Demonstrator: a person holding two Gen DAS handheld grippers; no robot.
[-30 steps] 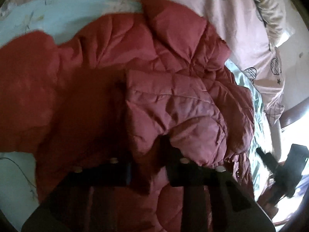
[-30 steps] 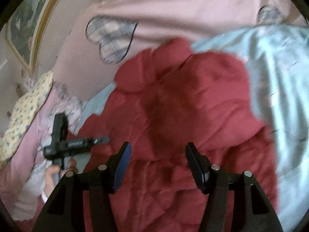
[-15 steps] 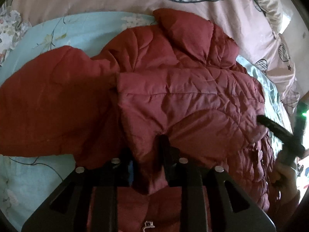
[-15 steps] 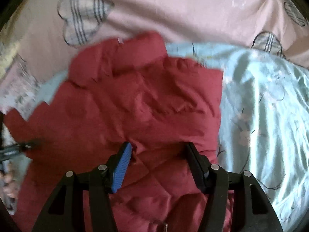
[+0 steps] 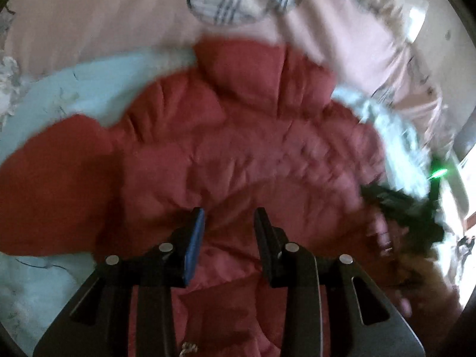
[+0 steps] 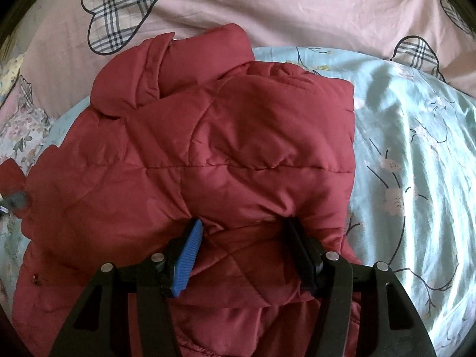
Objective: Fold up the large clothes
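Left gripper (image 5: 228, 217): jaws have just been opening, parted over the jacket (image 6: 208, 163), nothing pinched, so I'd say the fold was released. Red quilted jacket lies on the light blue sheet (image 6: 416, 154), pink duvet (image 6: 267, 6) behind; one side lies folded over the body, its cuff end near the jaws. Right gripper (image 6: 244, 232): jaws apart astride that cuff edge, likely pressing it flat; a clamp isn't evident. Count: one jacket, two grippers, one collar (image 6: 142, 68).

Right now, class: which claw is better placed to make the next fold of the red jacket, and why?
Probably the right claw: its open jaws straddle a folded edge of the jacket. The left claw has just been opening, with nothing between its pads.
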